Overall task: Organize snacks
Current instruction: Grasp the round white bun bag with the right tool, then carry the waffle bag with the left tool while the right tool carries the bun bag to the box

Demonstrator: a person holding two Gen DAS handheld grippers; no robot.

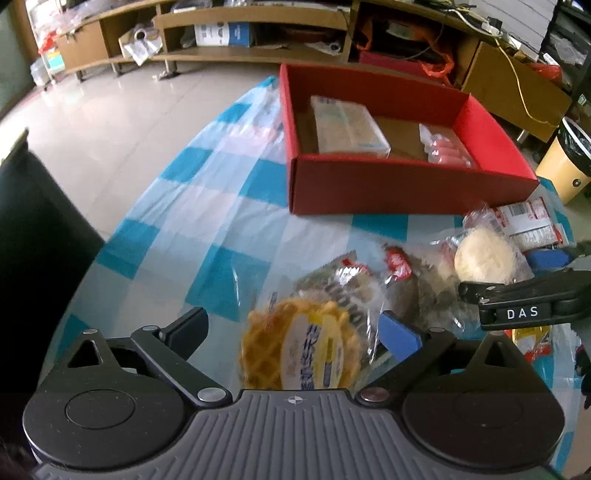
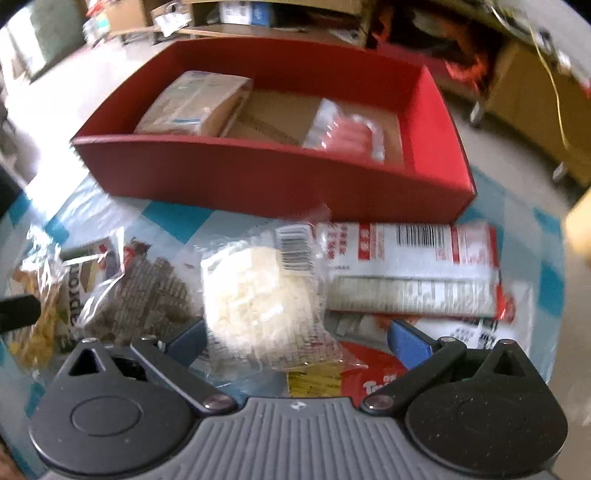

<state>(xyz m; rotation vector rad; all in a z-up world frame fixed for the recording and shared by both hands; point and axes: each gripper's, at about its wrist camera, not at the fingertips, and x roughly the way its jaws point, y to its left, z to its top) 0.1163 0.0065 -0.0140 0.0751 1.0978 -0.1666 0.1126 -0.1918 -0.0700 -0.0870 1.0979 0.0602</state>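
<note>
Both grippers, left gripper (image 1: 295,332) over the yellow waffle (image 1: 299,347) and right gripper (image 2: 295,338) over the white bun (image 2: 258,295), gape wide and should close squarely before lifting to the far red box (image 1: 406,192).

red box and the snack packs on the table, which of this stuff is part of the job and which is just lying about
Part of the job:
red box
yellow waffle pack
white puffed cake pack
red-and-white packet

Just lying about:
wooden shelves
bin
</note>
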